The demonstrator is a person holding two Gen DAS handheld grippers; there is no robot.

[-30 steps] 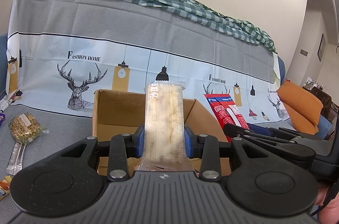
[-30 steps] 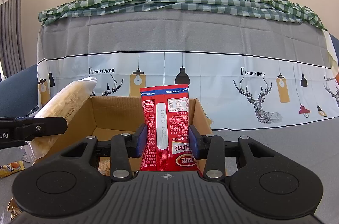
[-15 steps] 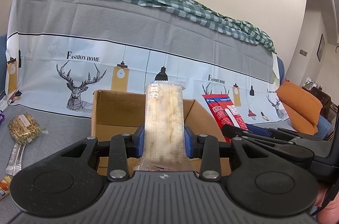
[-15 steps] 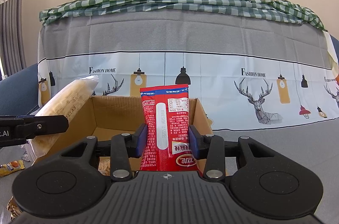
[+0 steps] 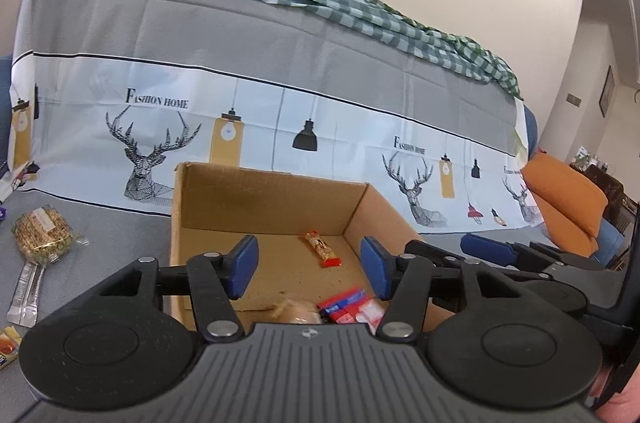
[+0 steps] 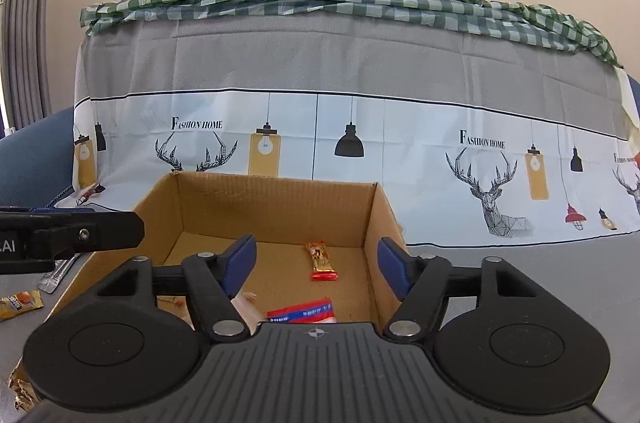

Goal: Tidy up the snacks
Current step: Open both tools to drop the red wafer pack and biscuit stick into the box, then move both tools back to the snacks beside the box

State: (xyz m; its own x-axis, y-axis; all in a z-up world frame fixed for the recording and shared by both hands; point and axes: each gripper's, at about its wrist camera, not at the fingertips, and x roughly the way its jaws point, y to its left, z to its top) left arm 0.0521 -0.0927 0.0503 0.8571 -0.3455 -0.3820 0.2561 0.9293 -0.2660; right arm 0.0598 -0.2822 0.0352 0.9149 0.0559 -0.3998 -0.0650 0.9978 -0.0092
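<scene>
Both grippers hang over the near edge of the cardboard box (image 5: 280, 199), tilted a little downward toward its floor. From the left wrist view, the left gripper (image 5: 308, 267) has just been opening its jaws; the blue pads (image 5: 243, 263) stand well apart with nothing between them. Below it, at the near end of the box, lie a pale cracker packet (image 5: 296, 311) and a red snack packet (image 5: 346, 305), both partly hidden by the gripper body. Farther in, on the box floor, a small orange-and-red candy bar (image 5: 323, 249) lies alone. The right gripper's blue-tipped fingers (image 5: 486, 250) reach in from the right side, beside the box's right wall. Loose on the grey table cover (image 5: 100, 235) to the left of the box are a green-yellow noodle-like snack pack (image 5: 42, 233) and a clear slim sachet (image 5: 27, 289). At the lower right corner a bit of the person's hand (image 5: 624, 403) shows. From the right wrist view, the right gripper (image 6: 318, 265) has likewise just been opening, and its pads are spread with an empty gap. Under it the red packet (image 6: 302, 311) and the pale one (image 6: 244, 307) rest on the box floor, the candy bar (image 6: 322, 261) beyond them. The left gripper's black finger (image 6: 80, 233) juts in level from the left, over the box's left wall (image 6: 120, 251).
</scene>
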